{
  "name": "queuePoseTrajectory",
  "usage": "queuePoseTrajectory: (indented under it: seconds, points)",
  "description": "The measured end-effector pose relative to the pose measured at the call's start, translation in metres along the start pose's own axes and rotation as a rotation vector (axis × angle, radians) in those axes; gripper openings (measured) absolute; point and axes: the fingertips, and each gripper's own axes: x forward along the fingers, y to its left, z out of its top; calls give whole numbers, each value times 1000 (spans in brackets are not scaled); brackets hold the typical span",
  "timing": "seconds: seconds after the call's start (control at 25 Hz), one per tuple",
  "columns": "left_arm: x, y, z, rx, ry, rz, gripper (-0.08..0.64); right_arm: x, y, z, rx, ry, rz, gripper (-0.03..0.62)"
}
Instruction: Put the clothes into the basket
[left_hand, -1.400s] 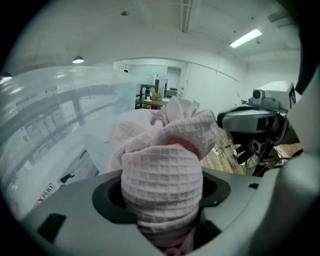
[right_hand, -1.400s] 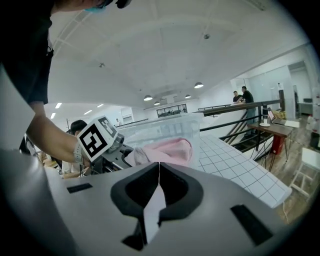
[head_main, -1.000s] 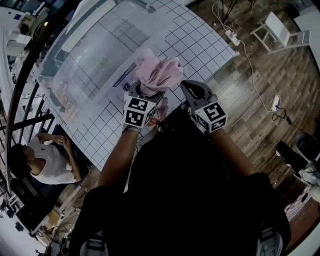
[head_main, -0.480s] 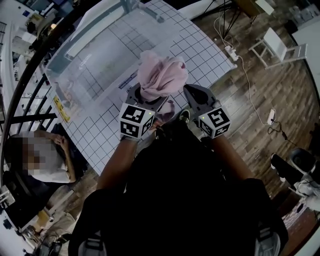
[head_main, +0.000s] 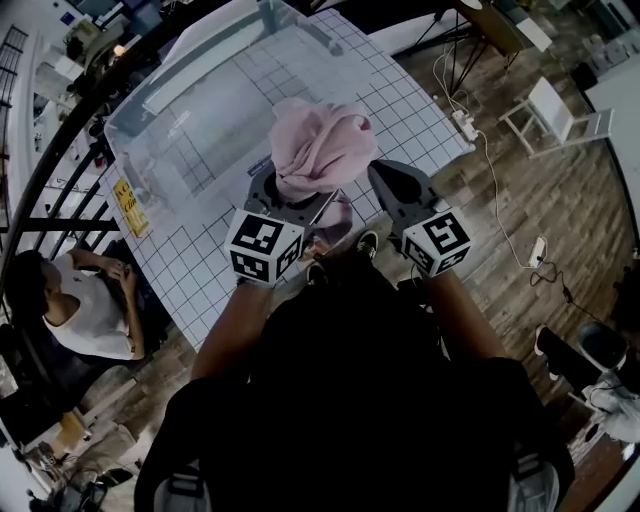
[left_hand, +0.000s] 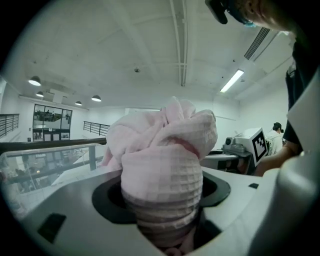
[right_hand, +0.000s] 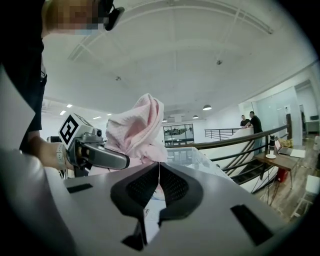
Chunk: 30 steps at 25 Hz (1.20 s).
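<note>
The left hand-held gripper (head_main: 293, 196) is closed on a pink waffle-weave garment (head_main: 320, 145). In the left gripper view the cloth fills the gap between the jaws, pinched into a thick neck. Above that it bunches into a loose bundle that stands past the jaw tips. The jaws sit fairly wide apart, but only because the wad of fabric holds them there. A small fold of the same pink shows just below this hand-held gripper. I cannot tell whether it is the garment's hanging tail or a separate piece lying on the bench (head_main: 400, 95).

The right hand-held gripper (right_hand: 159, 167) is just beside the left one, on its right. Its pads are brought together at the tips with nothing between them. From its own view the pink bundle is ahead and to its left.

The basket (head_main: 185, 75) is a clear plastic tub. It stands on the gridded bench directly ahead of the left hand-held gripper and beyond the garment. Its near wall is close to the bundle, but the garment is not yet over the opening. The grid shows through the tub's walls, and I make out no clothes inside.

By my reading the pick-up is done and the garment is lifted clear. Carrying it forward over the rim and releasing it remain to be done.
</note>
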Motion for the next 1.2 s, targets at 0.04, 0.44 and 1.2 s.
queuePoseTrajectory:
  seconds: [0.04, 0.44, 1.2]
  points:
    - [-4, 0, 5, 0, -14, 3, 324, 1, 3, 6, -3, -3, 5, 18]
    - [-40, 7, 57, 18, -136, 32, 324, 8, 30, 61, -20, -19, 53, 18]
    - [-78, 52, 114, 72, -231, 122, 324, 73, 56, 117, -117, -40, 146, 18]
